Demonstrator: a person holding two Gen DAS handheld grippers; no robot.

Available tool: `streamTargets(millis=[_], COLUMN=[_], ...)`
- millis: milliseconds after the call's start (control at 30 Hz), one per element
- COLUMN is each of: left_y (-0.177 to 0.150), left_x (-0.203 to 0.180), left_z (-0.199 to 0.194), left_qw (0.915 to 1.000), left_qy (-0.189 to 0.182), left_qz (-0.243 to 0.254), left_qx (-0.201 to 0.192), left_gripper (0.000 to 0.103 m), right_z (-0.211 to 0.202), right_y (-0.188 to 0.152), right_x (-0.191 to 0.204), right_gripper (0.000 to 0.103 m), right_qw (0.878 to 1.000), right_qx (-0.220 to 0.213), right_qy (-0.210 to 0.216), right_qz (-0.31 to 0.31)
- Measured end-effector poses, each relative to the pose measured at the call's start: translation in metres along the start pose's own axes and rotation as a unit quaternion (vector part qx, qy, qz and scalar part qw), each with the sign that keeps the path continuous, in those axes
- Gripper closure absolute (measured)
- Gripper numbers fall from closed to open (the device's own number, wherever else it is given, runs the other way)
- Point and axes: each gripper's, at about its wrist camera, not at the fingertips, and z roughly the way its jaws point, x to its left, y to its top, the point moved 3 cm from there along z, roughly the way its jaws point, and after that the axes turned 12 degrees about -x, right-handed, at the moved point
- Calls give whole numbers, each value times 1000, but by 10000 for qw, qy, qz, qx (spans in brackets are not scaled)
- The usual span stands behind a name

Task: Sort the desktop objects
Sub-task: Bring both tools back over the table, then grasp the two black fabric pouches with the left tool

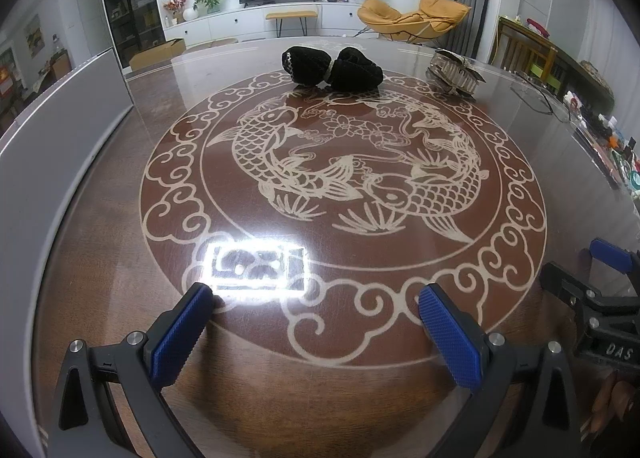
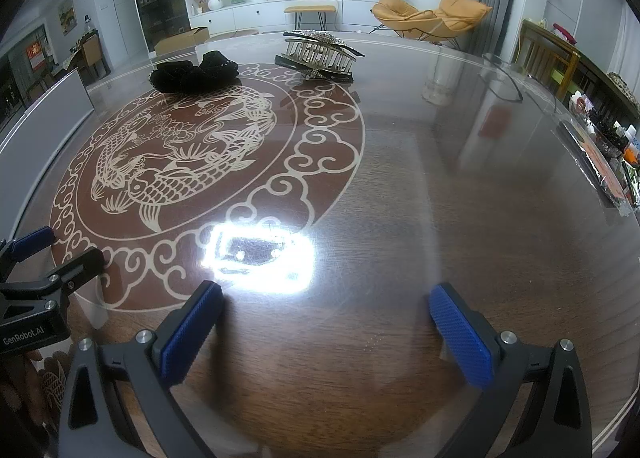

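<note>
From the left wrist camera, we look across a glossy brown counter (image 1: 100,258) inlaid with a pale circular fish design (image 1: 344,178). Our left gripper (image 1: 316,326) fills the lower edge, its blue-padded jaws spread wide with nothing between them. At the far side of the counter, on the edge of the design, lies a black fabric hair bow (image 1: 332,68). To its right, a little apart, sits a metal hair claw clip (image 1: 456,72) studded with stones. A bright ceiling light reflection (image 1: 256,270) glares on the counter just ahead of the jaws. Our right gripper (image 1: 592,286) shows at the right edge.

From the right wrist camera, our right gripper (image 2: 326,322) hangs low over bare brown wood beside the design, its jaws also spread wide and empty. The hair bow (image 2: 194,76) lies far ahead to the left, and the hair claw clip (image 2: 320,54) stands beside it to the right, near the counter's far edge. Part of our left gripper (image 2: 48,258) shows at the left edge.
</note>
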Motion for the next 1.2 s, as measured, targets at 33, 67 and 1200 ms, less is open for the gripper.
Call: streamTargets(millis=[33, 67, 1200], left_y=[-1, -2, 139], left_x=[0, 0, -3], left_z=[-1, -2, 68], left_qw=[10000, 10000, 9914], left_qy=[-19, -54, -452], left_qz=[21, 56, 1080], left_qx=[-1, -2, -593], left_gripper=[0, 0, 5], right_z=[0, 0, 0], right_y=[0, 0, 0], right_x=[0, 0, 0], right_gripper=[0, 0, 0], right_qw=[10000, 10000, 10000], right_qx=[1, 1, 0], right_qy=[-3, -4, 1], right_qz=[-1, -1, -5])
